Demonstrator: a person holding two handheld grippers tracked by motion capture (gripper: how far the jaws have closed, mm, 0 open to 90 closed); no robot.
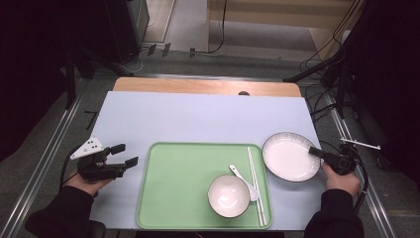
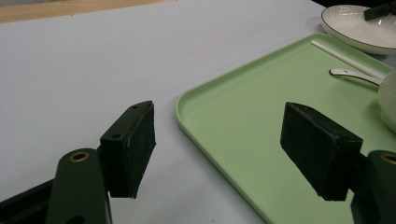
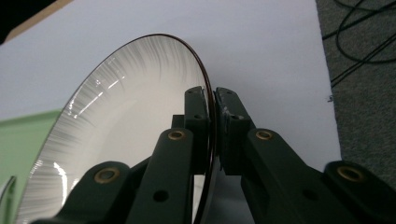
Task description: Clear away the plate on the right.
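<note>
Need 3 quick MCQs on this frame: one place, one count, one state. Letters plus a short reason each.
1. Where is the bowl?
A. on the green tray
B. on the bare table right of the tray
C. on the plate

2. How many chopsticks lie on the tray?
A. none
B. two
C. five

3. How does the right gripper stand?
A. wide open above the tray
B. shut on the spoon
C. shut on the rim of the plate

Answers:
1 A, the high view shows the bowl inside the tray's near right part.
2 B, a white pair lies along the tray's right edge, beside the spoon.
3 C, the right gripper view shows its jaws pressed on either side of the plate's dark rim.
</note>
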